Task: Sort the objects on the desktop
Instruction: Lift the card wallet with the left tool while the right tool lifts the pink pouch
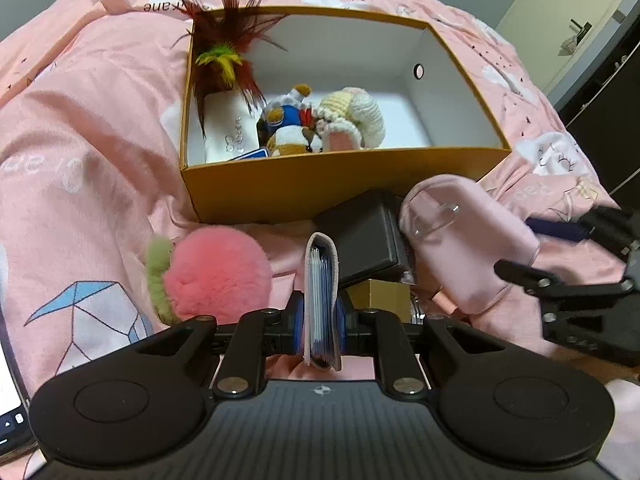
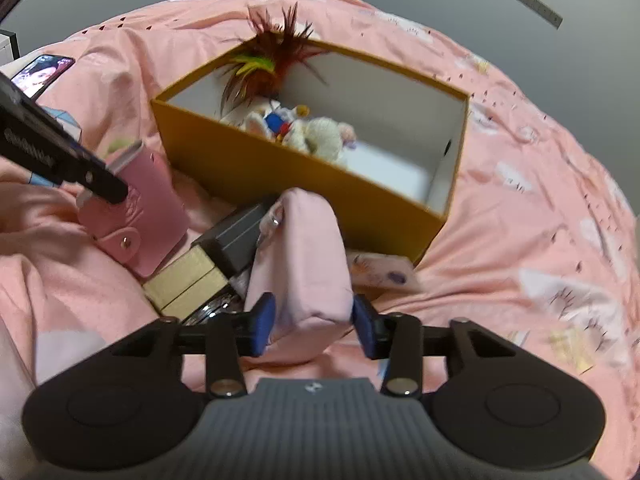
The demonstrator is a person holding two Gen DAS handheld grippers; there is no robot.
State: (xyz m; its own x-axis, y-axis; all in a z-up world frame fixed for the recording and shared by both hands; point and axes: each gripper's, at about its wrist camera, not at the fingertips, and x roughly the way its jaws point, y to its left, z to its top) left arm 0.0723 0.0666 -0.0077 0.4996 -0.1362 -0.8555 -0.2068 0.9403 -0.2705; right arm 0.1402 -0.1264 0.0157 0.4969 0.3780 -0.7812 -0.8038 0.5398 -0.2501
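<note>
The pink card holder (image 1: 322, 300) stands on edge between the blue pads of the left gripper (image 1: 320, 320), which are clamped on its two faces; the cards inside show along its open edge. In the right wrist view the same holder (image 2: 150, 208) shows its snap flap, with one black finger of the left gripper across it.

Just to its right, the pale pink pouch (image 2: 300, 264) lies between the pads of the right gripper (image 2: 314, 322). Those pads stand apart, with a gap visible on both sides of the pouch, so they do not press it.

Between the holder and the pouch sit a dark grey box (image 1: 364, 236) and a small gold box (image 1: 380, 294), touching each other. A fluffy pink pompom (image 1: 218, 276) with a green tuft lies just left of the holder.

Behind all of these stands the open mustard-yellow cardboard box (image 1: 320, 184). Inside it are a feather toy (image 1: 228, 52) leaning in the left corner, a white flat case (image 1: 230, 128), a small plush figure (image 1: 288, 124) and a cream crocheted doll (image 1: 352, 118).

Everything rests on a pink printed duvet (image 1: 80, 120). A phone (image 2: 42, 74) with a lit screen lies at the far left of the right wrist view.
</note>
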